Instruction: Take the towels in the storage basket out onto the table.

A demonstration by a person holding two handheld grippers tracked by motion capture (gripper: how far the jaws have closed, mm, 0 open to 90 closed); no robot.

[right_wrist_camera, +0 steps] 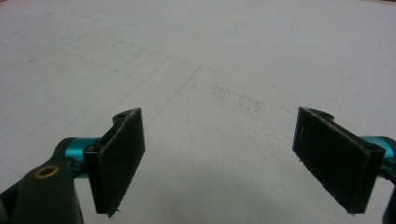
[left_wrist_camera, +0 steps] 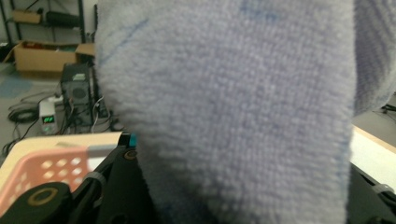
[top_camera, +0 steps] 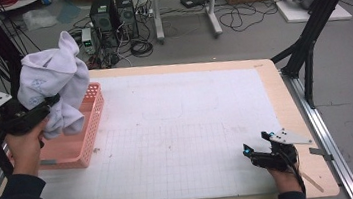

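- Nearest, the right gripper (top_camera: 257, 151) rests on the white gridded surface (top_camera: 183, 129), its jaws spread wide with nothing between them.
- Farther left, the left gripper (top_camera: 40, 112) pinches a bunched pale lavender towel (top_camera: 54, 78), held in the air above the pink basket (top_camera: 89, 124).
- To do this well, I'd lift until the hanging folds clear the basket rim, then carry it over the open surface.

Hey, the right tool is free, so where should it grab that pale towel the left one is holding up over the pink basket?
Probably the loose end of the towel drooping beside the left tool, coming in from the table side. That fold hangs free above the pink basket, so nothing backs it. The right tool is open wide enough to close across it.
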